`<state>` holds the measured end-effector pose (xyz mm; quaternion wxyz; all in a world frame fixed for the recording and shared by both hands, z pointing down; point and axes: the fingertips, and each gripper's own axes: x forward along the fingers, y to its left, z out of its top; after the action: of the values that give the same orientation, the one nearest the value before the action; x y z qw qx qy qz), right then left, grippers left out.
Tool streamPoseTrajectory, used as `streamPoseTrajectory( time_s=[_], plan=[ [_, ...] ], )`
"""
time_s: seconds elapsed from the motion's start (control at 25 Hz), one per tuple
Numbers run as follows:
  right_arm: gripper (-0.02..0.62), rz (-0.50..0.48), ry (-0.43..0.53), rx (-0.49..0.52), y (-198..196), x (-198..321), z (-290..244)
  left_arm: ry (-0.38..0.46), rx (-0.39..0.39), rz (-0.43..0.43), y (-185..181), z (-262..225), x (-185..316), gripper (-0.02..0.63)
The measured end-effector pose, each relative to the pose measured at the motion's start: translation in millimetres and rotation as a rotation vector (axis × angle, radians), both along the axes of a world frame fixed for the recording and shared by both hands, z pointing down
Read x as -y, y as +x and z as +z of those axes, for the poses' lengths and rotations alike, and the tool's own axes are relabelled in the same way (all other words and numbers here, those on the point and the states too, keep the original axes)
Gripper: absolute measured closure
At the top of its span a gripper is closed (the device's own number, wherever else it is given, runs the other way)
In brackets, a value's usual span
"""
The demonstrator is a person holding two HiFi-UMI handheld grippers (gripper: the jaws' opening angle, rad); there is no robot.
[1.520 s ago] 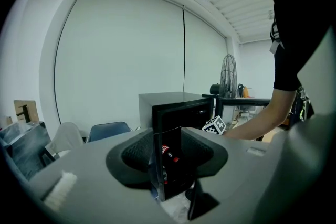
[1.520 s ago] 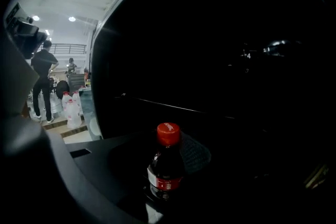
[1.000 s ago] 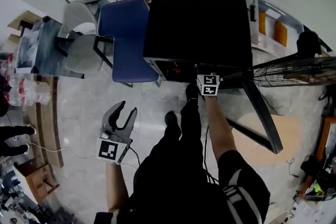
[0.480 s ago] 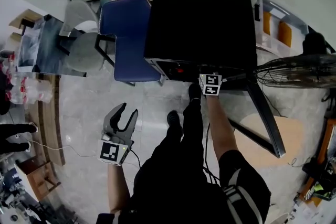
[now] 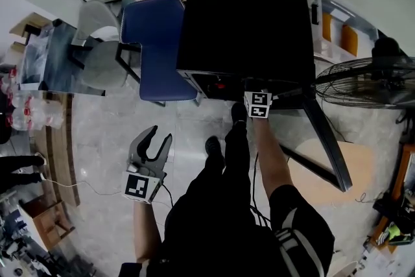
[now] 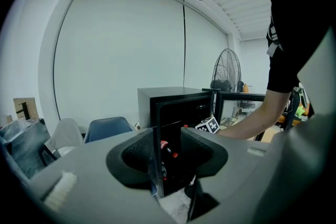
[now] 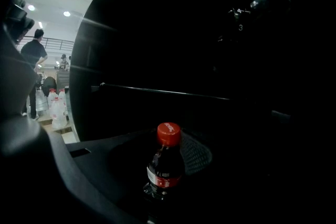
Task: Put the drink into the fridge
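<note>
Reaches forward with the right arm, right claw (image 5: 257, 102) at the mouth of the open black fridge (image 5: 243, 23). Grips a cola bottle (image 7: 165, 165) by its body, red cap up, inside the dark interior. Hangs the left arm low over the floor, left claw (image 5: 159, 137) spread wide, holding nothing, tips toward the fridge front. Just left of the fridge, a blue chair (image 5: 155, 48). To the right, the fridge door (image 5: 322, 136) swung out, with a fan (image 5: 369, 84) beyond.

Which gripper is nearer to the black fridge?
Right. The right gripper reaches into the fridge, holding the cola bottle; the left gripper hangs open over the floor, apart from it.
</note>
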<state>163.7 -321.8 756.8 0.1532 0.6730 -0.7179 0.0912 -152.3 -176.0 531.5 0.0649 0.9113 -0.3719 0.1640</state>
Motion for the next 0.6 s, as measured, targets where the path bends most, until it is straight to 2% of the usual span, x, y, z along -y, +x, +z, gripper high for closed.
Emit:
streamPoseTrajectory(
  time_s=[0.2,0.36,0.6],
  plan=[
    [0.451,0.000,-0.004,-0.001,0.3,-1.0,-0.3,0.002,-0.009,-0.002,-1.1,-0.9,-0.3,0.442],
    [0.406,-0.004,-0.030,-0.001,1.5,-7.6,4.7,0.008,-0.018,-0.002,-1.8,-3.0,-1.9,0.442],
    [0.393,-0.017,-0.063,0.003,-3.7,-29.3,7.8,0.024,-0.032,0.006,-5.1,-9.9,-3.1,0.442]
  ],
)
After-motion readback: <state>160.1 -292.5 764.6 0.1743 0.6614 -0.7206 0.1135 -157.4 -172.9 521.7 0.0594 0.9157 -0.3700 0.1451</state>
